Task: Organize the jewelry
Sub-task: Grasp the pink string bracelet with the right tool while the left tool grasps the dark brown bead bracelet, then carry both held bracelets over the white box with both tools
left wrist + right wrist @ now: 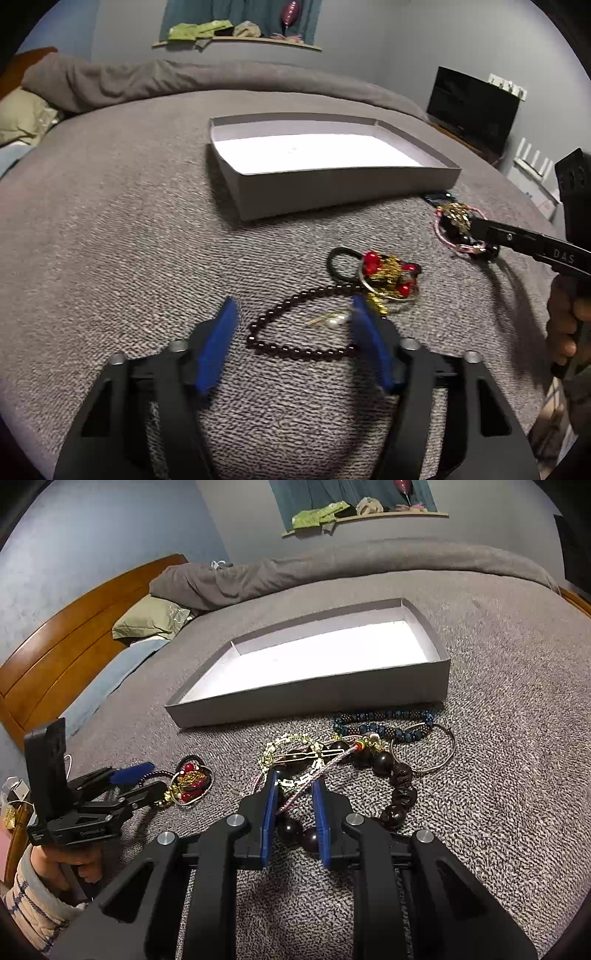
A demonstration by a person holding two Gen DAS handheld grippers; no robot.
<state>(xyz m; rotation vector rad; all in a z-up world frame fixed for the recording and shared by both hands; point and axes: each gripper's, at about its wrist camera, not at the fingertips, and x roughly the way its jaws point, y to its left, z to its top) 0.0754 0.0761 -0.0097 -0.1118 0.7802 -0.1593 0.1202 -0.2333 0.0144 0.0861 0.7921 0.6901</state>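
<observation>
A grey open box point(314, 188) with a white floor lies on the bed; it also shows in the right wrist view point(332, 694). My left gripper point(293, 306) is open, its jaws either side of a dark bead bracelet point(295, 352) and a pearl earring point(334, 322). A red-and-gold jewelry cluster point(388, 275) lies just beyond. My right gripper point(294, 777) is open over a tangle of gold chain point(291, 755), pink cord and large dark beads point(384, 762). A blue bead bracelet point(388, 725) and a silver bangle point(445, 755) lie near it.
The grey knit blanket point(129, 240) covers the bed. A pillow point(147, 622) and wooden headboard point(74, 627) lie at the left. A dark monitor point(472, 107) stands past the bed's right edge.
</observation>
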